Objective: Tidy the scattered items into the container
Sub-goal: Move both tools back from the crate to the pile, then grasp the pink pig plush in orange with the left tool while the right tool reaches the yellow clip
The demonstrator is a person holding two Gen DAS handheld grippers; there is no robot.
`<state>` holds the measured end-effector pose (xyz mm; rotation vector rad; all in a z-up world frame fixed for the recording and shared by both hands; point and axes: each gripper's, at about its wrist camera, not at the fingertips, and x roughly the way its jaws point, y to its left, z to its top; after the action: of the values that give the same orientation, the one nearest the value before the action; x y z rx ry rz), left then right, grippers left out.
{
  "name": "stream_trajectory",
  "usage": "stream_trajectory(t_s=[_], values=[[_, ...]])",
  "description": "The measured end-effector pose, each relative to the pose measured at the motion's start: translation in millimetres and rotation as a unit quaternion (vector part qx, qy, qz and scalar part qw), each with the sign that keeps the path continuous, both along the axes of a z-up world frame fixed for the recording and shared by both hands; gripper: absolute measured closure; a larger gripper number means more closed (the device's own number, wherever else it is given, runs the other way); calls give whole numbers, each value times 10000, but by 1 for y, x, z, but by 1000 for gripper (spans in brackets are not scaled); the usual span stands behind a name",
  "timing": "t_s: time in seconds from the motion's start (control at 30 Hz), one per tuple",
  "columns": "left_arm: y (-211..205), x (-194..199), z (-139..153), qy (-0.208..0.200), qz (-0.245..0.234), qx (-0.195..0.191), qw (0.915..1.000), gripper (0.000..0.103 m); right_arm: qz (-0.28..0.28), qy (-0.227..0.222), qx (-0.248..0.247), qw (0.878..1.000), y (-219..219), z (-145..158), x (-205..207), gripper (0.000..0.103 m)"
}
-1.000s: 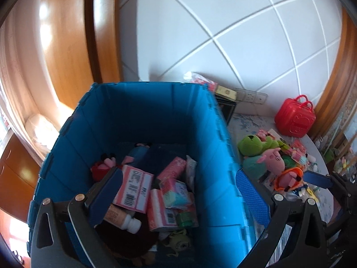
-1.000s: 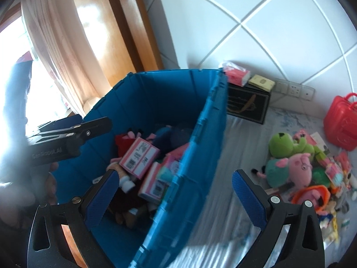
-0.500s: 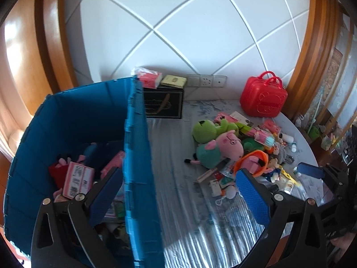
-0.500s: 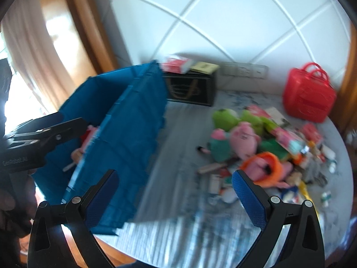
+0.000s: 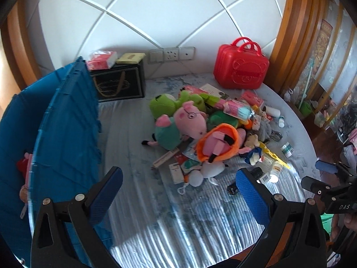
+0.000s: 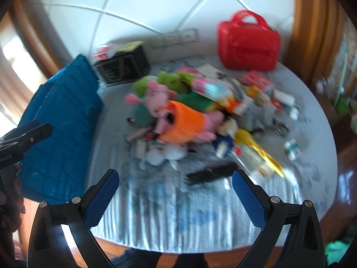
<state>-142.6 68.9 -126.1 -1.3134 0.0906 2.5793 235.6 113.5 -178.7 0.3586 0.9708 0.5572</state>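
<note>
We hold both tools, left (image 5: 178,189) and right (image 6: 175,187), released and empty, facing the toy pile (image 5: 200,129) beside the blue container (image 5: 67,122) for the next pick.

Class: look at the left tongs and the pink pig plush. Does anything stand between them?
Nothing visible does. The left tongs are open over bare tablecloth; the pink pig plush lies ahead in the pile.
</note>
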Motion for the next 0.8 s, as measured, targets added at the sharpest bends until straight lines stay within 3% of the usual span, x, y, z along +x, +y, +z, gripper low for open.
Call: stream_trajectory(t_s=[0.43, 0.8], values=[[105, -34, -71, -189, -813, 82, 9965, 0, -365, 744, 79, 9965, -72, -89, 5, 0], [150, -98, -148, -434, -849, -199, 9952, 0, -478, 1086, 84, 9929, -99, -122, 18, 0]])
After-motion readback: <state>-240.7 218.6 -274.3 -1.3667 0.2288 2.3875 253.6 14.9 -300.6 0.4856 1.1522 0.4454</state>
